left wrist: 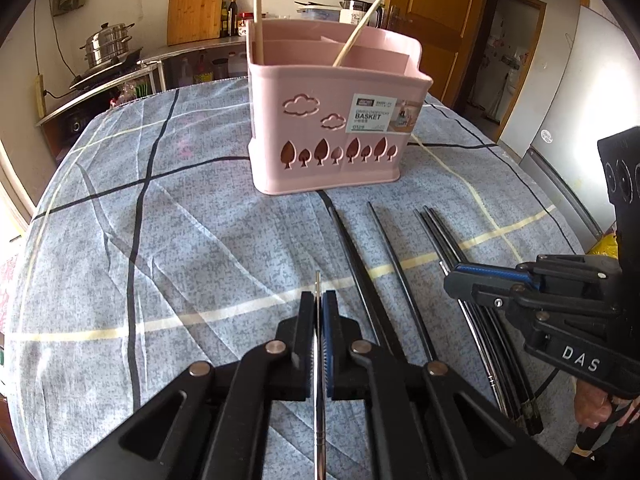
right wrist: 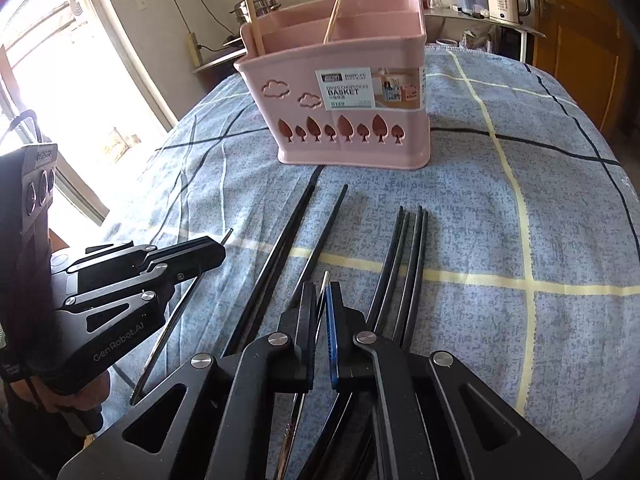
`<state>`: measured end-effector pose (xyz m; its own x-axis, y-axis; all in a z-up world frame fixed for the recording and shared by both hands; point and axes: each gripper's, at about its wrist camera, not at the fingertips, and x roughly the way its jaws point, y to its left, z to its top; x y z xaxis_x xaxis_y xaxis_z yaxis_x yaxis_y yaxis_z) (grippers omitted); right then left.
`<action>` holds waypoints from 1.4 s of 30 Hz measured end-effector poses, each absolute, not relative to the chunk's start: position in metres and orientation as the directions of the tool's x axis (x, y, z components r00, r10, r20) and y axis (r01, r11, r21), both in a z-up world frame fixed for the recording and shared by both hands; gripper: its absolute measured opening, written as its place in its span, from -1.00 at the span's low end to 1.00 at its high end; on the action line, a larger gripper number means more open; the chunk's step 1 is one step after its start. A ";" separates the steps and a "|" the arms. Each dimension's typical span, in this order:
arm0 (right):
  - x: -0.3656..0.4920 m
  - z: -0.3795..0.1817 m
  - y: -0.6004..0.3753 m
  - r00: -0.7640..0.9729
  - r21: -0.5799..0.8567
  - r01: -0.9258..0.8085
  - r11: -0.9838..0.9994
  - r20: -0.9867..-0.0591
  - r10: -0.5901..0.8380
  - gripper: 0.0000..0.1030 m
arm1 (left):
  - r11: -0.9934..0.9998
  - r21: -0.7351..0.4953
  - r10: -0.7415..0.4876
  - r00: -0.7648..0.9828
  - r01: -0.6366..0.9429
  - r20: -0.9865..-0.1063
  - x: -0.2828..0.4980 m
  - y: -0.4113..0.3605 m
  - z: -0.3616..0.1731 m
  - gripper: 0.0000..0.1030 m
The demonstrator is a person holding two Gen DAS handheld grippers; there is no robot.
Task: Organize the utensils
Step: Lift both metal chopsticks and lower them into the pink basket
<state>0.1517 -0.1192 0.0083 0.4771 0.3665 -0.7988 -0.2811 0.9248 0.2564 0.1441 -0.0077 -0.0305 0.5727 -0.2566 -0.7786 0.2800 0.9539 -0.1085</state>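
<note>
Left gripper (left wrist: 319, 304) is clamped on 1 thin silver chopstick (left wrist: 319, 400); right gripper (right wrist: 322, 300) pinches another slim metal chopstick (right wrist: 325, 282). At 12 o'clock on the blue plaid cloth (left wrist: 180, 240) stands the pink basket (left wrist: 332, 128), cut with trees and clouds, holding 2 wooden chopsticks (left wrist: 360, 32). Glossy black chopsticks (right wrist: 404, 248) lie between.

Wooden chopsticks (left wrist: 258, 12): lower ends hidden inside the pink basket (left wrist: 332, 148); one top cut off by the upper edge.
Metal chopstick (left wrist: 318, 380): its middle hidden between the left tongs (left wrist: 319, 300), rear end cut off at the bottom edge.
Black chopsticks (right wrist: 404, 264): near ends hidden under the right tongs (right wrist: 322, 292).
Basket label (right wrist: 348, 90): small print too small to read.
</note>
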 end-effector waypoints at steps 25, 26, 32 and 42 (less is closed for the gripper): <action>0.132 0.126 -0.145 0.704 0.236 -0.354 0.905 -0.570 0.424 -0.95 | 0.937 -0.103 -0.328 0.744 0.333 -0.582 0.119 0.009 0.097 -0.92; 0.131 0.127 -0.145 0.706 0.234 -0.358 0.904 -0.566 0.426 -0.95 | 0.937 -0.105 -0.328 0.744 0.332 -0.582 0.120 0.009 0.098 -0.92; 0.126 0.133 -0.142 0.717 0.204 -0.376 0.904 -0.553 0.424 -0.95 | 0.937 -0.103 -0.329 0.747 0.334 -0.578 0.121 0.008 0.101 -0.92; 0.129 0.143 -0.143 0.727 0.186 -0.386 0.903 -0.542 0.422 -0.96 | 0.937 -0.112 -0.333 0.742 0.332 -0.582 0.133 0.010 0.109 -0.92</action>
